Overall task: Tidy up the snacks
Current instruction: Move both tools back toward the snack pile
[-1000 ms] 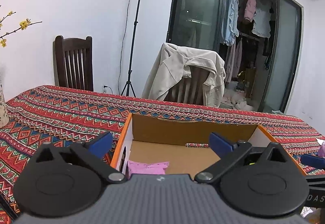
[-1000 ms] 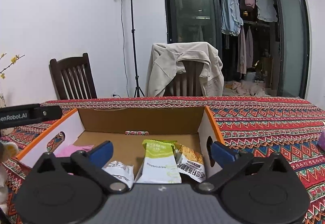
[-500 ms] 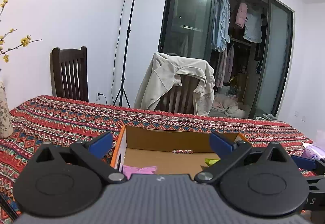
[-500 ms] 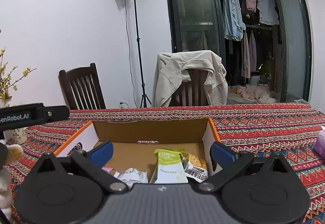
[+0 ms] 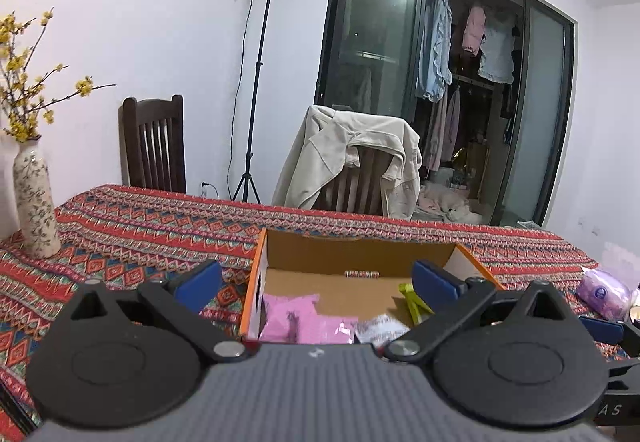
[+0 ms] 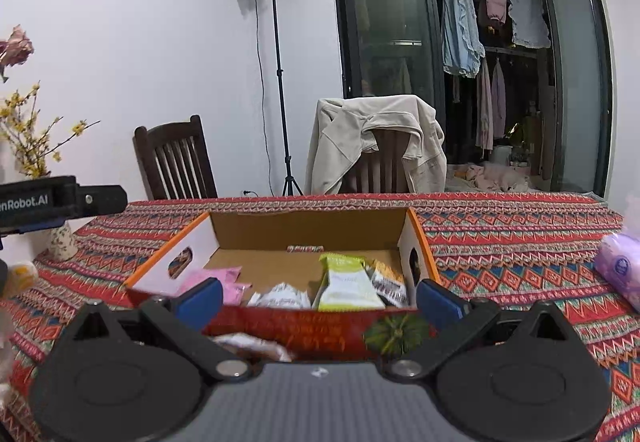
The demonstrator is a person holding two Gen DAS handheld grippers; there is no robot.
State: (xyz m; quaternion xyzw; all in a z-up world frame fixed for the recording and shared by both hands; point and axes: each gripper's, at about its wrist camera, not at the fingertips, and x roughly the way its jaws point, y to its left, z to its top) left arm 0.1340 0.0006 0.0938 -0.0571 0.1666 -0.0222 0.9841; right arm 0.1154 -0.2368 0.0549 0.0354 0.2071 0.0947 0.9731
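Note:
A cardboard box (image 5: 259, 262) with an orange rim sits on the patterned tablecloth, and its red front wall (image 6: 304, 326) shows in the right wrist view. Inside lie a pink packet (image 5: 294, 316), a white packet (image 6: 280, 296), a green packet (image 6: 347, 280), a brown-and-white packet (image 6: 386, 280) and a small bar (image 6: 305, 248) by the back wall. My left gripper (image 5: 316, 280) hangs open and empty over the box's near left part. My right gripper (image 6: 318, 300) is open and empty just before the front wall. A pale wrapped snack (image 6: 252, 346) lies below it, outside the box.
A flowered vase (image 5: 34, 197) with yellow twigs stands at the table's left end. A purple tissue pack (image 6: 618, 268) lies to the right. Two chairs (image 5: 154, 145), one draped with a beige jacket (image 5: 352, 161), and a light stand (image 6: 278, 81) stand behind the table.
Both grippers have drawn back from the box and stayed open. More of the box's inside shows now, and its red front wall has come into the right wrist view.

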